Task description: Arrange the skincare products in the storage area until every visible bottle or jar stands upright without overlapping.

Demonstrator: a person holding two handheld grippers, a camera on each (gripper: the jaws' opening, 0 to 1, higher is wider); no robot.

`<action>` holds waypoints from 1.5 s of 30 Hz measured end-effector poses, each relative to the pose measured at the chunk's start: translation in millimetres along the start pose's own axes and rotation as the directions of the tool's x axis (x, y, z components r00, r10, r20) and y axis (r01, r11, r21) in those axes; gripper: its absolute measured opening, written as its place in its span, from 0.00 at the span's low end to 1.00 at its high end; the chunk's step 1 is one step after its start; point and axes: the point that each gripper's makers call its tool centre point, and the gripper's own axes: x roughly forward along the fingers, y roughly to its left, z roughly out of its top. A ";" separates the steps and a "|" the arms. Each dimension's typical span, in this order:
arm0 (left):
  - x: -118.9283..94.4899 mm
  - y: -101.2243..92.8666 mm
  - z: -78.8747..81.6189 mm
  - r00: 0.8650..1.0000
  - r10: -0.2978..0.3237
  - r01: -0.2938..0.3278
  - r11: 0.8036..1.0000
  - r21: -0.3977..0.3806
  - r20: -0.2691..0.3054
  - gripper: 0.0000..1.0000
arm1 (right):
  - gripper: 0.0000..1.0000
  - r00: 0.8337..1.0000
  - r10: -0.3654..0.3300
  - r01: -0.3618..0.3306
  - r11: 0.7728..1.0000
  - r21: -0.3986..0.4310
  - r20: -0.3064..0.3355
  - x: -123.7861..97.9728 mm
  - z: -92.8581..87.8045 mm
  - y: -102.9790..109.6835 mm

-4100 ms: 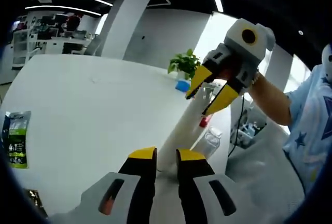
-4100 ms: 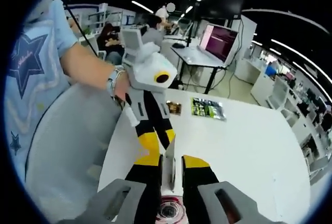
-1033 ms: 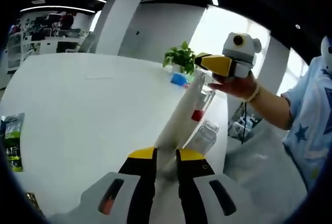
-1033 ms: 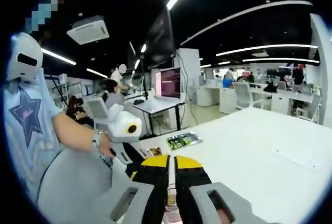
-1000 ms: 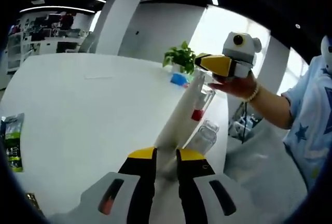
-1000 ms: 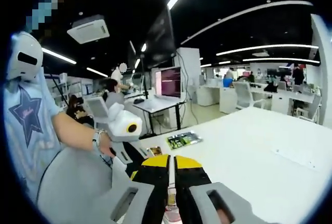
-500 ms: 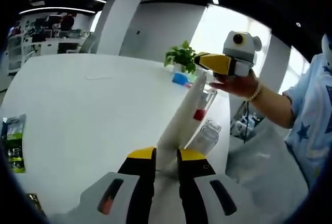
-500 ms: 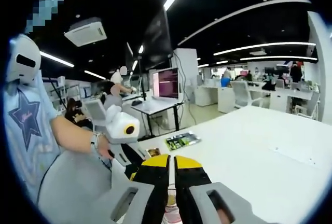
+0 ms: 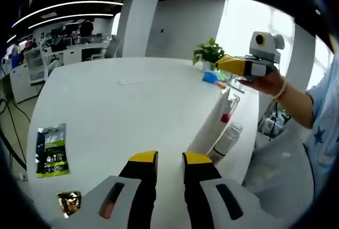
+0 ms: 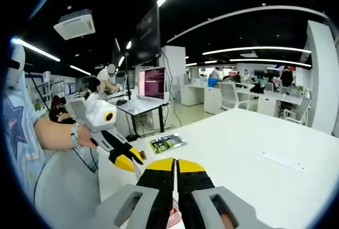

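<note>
In the left gripper view a long white piece (image 9: pixel 207 128) lies near the table's right edge. Against it stand a clear bottle with red liquid (image 9: pixel 226 111) and a clear jar (image 9: pixel 224 140). My left gripper (image 9: pixel 170 159) hovers short of the white piece, its jaws a little apart with only the bare table between them. My right gripper (image 9: pixel 221 64) hangs above the bottles with its jaws together. In the right gripper view, that gripper (image 10: pixel 175 165) is shut, and something pink-red (image 10: pixel 173 216) shows low between its jaws. The left gripper (image 10: pixel 130 159) reaches in from the left.
A green packet (image 9: pixel 52 150) and a small brown packet (image 9: pixel 69 201) lie at the table's left side. A potted plant (image 9: pixel 210 54) and a blue thing (image 9: pixel 210 77) sit at the far end. The green packet (image 10: pixel 166 143) lies on the white table (image 10: pixel 254 149), with office desks behind.
The white piece that sat between my left jaws is now out of them and farther off. The left view has pulled back and up. The right gripper stays shut.
</note>
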 end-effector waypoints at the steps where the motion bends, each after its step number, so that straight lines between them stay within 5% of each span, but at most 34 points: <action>1: -6.2 3.1 0.5 1.000 0.019 -0.019 1.000 0.000 0.005 0.14 | 0.00 1.000 -0.014 0.014 1.000 -0.002 -0.003 0.7 2.5 0.1; 9: -59.4 29.5 -11.8 0.986 0.169 -0.169 0.986 -0.015 0.003 0.13 | 0.00 0.999 -0.038 0.033 0.991 -0.128 -0.033 18.9 31.2 37.0; 16: -99.0 51.3 -32.1 0.964 0.267 -0.266 0.961 -0.077 0.005 0.13 | 0.00 0.990 0.139 -0.139 0.985 -0.104 -0.011 54.8 45.4 120.2; 24: -137.9 72.3 -61.0 0.937 0.347 -0.347 0.926 -0.150 -0.022 0.12 | 0.00 0.954 0.246 -0.265 0.959 -0.098 -0.174 97.5 -18.6 186.0; 33: -162.7 98.7 -96.2 0.902 0.424 -0.432 0.882 -0.190 -0.086 0.13 | 0.00 0.922 0.308 -0.283 0.950 0.134 -0.233 130.8 -63.3 204.3; 37: -159.9 111.4 -117.3 0.879 0.459 -0.477 0.850 -0.223 -0.131 0.17 | 0.08 0.911 0.316 -0.269 0.942 0.199 -0.267 148.7 -84.8 208.1; 38: -157.0 115.9 -123.7 0.868 0.475 -0.497 0.828 -0.259 -0.148 0.20 | 0.11 0.905 0.316 -0.259 0.940 0.220 -0.284 151.0 -91.2 210.4; 40: -145.6 117.9 -131.0 0.868 0.467 -0.497 0.808 -0.316 -0.170 0.28 | 0.14 0.902 0.316 -0.257 0.941 0.221 -0.293 157.8 -101.6 215.0; 42: -133.8 119.3 -133.5 0.868 0.463 -0.496 0.803 -0.330 -0.177 0.34 | 0.15 0.896 0.291 -0.238 0.952 0.191 -0.335 160.9 -116.5 214.9; 45: -114.1 121.3 -140.4 0.844 0.488 -0.535 0.787 -0.305 -0.221 0.36 | 0.13 0.891 0.276 -0.229 0.959 0.168 -0.361 161.0 -129.8 216.6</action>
